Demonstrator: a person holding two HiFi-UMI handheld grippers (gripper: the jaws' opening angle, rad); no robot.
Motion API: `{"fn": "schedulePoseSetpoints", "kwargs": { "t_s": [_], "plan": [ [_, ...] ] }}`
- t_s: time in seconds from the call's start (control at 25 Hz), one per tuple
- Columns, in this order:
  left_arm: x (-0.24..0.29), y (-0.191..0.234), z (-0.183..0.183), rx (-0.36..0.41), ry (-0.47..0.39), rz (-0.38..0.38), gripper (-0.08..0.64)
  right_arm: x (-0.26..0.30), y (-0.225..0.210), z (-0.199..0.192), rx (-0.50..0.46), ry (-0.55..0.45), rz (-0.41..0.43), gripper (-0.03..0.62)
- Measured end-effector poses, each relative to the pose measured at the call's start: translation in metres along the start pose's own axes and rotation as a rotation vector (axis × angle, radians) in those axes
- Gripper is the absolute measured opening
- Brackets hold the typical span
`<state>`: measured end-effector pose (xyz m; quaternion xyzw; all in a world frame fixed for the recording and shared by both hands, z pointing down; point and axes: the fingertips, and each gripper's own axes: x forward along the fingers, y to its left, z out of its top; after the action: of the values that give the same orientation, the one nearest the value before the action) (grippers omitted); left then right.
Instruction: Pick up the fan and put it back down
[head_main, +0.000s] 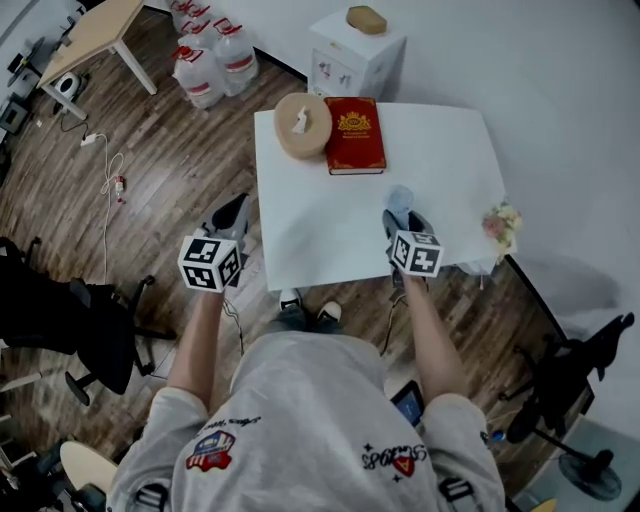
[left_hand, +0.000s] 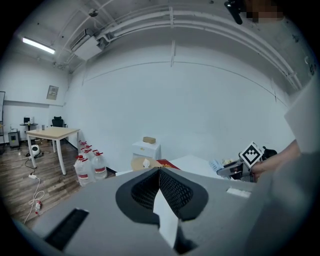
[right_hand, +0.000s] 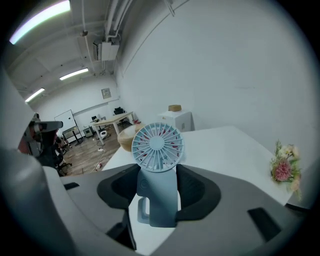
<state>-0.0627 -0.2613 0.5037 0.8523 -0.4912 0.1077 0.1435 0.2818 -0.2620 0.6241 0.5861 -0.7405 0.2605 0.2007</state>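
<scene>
A small pale-blue hand fan with a round grille stands upright between the jaws of my right gripper, which is shut on its handle. In the head view the fan is lifted above the near edge of the white table, held by the right gripper. My left gripper hangs over the floor left of the table. Its jaws meet with nothing between them.
On the table's far side lie a red book and a round tan box. A flower bunch sits at the right edge. Water jugs, a white cabinet and office chairs stand around.
</scene>
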Motion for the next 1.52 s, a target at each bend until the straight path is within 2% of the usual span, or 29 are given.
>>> {"fn": "schedulePoseSetpoints", "kwargs": {
  "t_s": [0.44,0.64,1.0,1.52],
  "plan": [
    [0.035,-0.013,0.045,0.053,-0.059,-0.082,0.005,-0.064,0.037,0.131,-0.052,-0.271,0.054,0.221],
    [0.043,-0.017,0.054,0.059,-0.071,-0.109,0.005,-0.093,0.052,0.169,-0.077,-0.357,0.069,0.221],
    [0.053,-0.018,0.062,0.065,-0.085,-0.140,0.005,-0.096,0.057,0.179,-0.080,-0.372,0.055,0.221],
    [0.053,-0.005,0.051,0.034,-0.071,-0.124,0.005,-0.079,0.062,0.173,-0.089,-0.338,0.067,0.221]
  ]
}}
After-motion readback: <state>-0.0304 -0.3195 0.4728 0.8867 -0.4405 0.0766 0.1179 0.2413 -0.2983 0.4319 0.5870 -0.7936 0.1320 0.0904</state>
